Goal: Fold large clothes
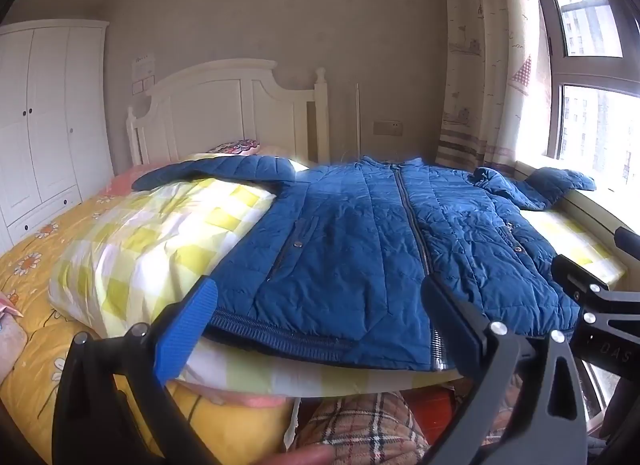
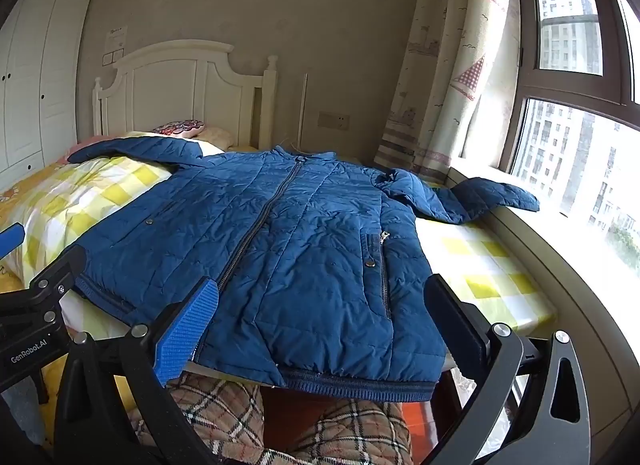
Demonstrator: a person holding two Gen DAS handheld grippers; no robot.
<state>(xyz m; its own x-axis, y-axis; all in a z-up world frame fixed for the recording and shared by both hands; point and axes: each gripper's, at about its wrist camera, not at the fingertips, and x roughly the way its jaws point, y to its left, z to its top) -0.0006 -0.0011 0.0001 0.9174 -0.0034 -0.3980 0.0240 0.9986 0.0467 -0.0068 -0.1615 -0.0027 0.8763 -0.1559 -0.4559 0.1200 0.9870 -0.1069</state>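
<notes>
A blue quilted jacket [image 1: 360, 249] lies flat and zipped, front up, on a yellow-checked sheet [image 1: 160, 233] over the bed. Its hem faces me and its sleeves spread out to both sides. It also shows in the right wrist view [image 2: 280, 249]. My left gripper [image 1: 320, 317] is open and empty, fingers just before the hem at its left half. My right gripper [image 2: 324, 313] is open and empty, fingers before the hem at its right half. The right sleeve [image 2: 492, 193] rests on the window sill.
A white headboard [image 1: 224, 105] stands at the far end of the bed, a white wardrobe [image 1: 44, 113] at the left. A curtain [image 2: 444, 65] and window [image 2: 580, 137] are on the right. A yellow flowered quilt [image 1: 36, 265] lies left. Plaid-clad legs [image 2: 340, 425] are below.
</notes>
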